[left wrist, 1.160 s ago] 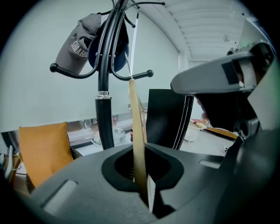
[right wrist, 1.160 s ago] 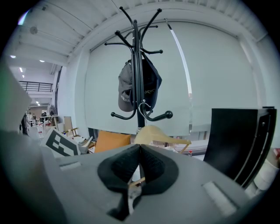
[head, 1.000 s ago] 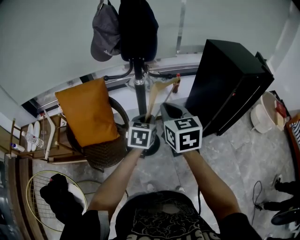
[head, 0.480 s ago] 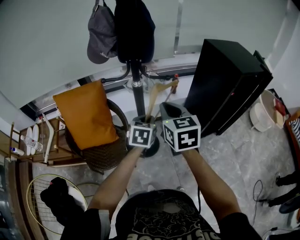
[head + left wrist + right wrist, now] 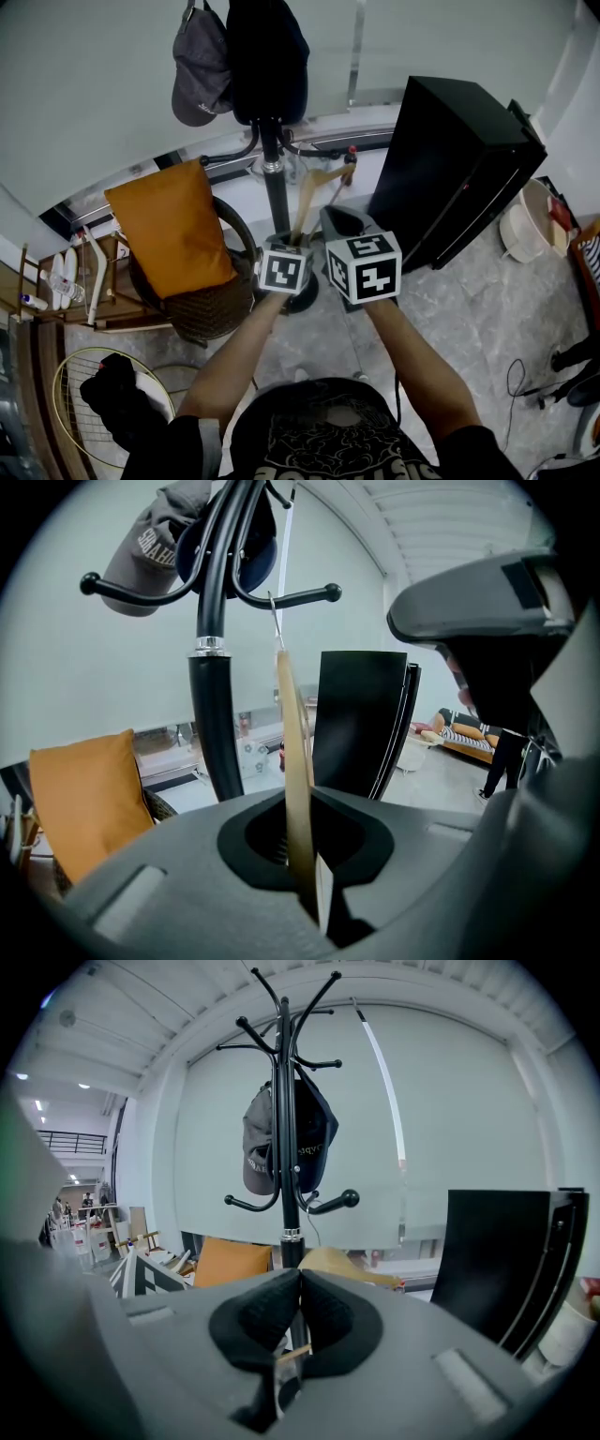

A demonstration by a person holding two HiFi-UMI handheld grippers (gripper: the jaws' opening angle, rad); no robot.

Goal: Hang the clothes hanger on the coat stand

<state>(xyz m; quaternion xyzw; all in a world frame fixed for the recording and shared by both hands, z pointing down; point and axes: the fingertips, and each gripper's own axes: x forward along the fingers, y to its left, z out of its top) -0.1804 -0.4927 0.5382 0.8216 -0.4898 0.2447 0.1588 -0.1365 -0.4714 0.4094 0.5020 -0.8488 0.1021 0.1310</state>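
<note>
- The hanger (image 5: 293, 761), pale wood, stands edge-on between the jaws of the left tool (image 5: 302, 850), which are closed on its lower part; its body rises straight up from the jaws.
- Its wire hook (image 5: 274, 611) reaches up to a curved arm (image 5: 286, 596) of the stand (image 5: 214, 724). Whether the hook rests on that arm I cannot tell.
- In the head view the hanger (image 5: 314, 183) sticks out ahead of the left tool (image 5: 296, 239), just right of the stand's pole (image 5: 275, 178).
- The right tool (image 5: 298, 1283) has its jaws pressed together at the tips. A thin pale sliver shows in the gap below them; I cannot tell what it is.
- The right tool (image 5: 342, 220) sits just right of the left tool, the two almost touching, both aimed at the stand.
- Above both tools a grey cap (image 5: 199, 70) and a dark garment (image 5: 267, 56) hang from the stand's upper arms.
- Left of the left tool an orange cushion (image 5: 173, 225) leans in a wicker chair (image 5: 202, 305).
- Right of the right tool a tall black cabinet (image 5: 459, 159) stands on the pale floor (image 5: 469, 319).
</note>
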